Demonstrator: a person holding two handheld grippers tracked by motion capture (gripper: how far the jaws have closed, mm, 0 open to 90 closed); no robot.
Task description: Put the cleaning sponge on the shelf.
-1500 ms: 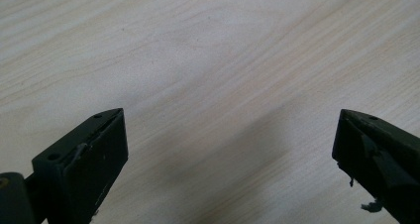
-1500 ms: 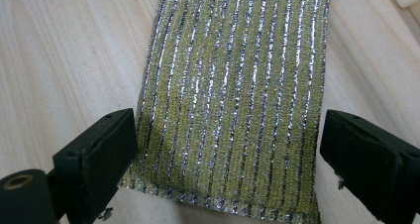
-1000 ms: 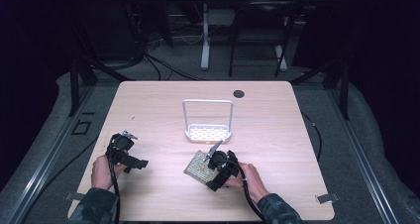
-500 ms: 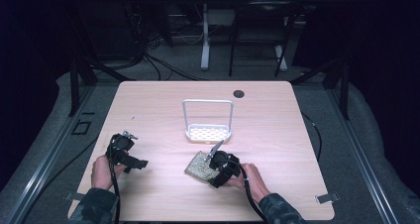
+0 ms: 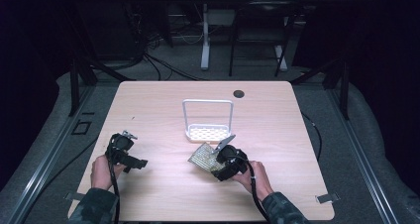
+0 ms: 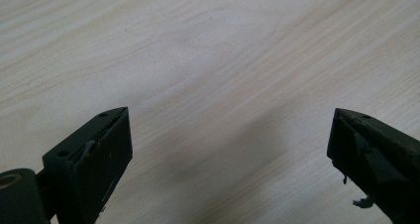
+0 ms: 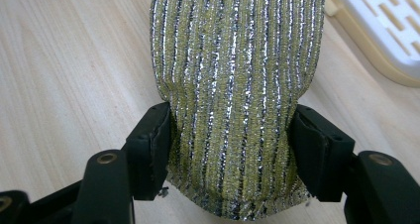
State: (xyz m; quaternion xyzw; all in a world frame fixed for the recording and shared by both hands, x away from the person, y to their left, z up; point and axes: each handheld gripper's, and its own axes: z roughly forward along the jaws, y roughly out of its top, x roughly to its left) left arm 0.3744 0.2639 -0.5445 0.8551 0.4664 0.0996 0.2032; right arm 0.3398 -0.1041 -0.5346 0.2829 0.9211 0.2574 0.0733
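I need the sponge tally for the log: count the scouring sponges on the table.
1. The glittery yellow-and-silver sponge sits squeezed in the right tongs, just in front of the white rack, whose tray looks bare. Nothing lies between the left tongs.

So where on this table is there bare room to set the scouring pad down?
Bare wood lies between the left gripper and the scouring pad, along the far edge beside the dark hole, and right of the white rack. It is crowded only where the right gripper squeezes the pad near the rack.
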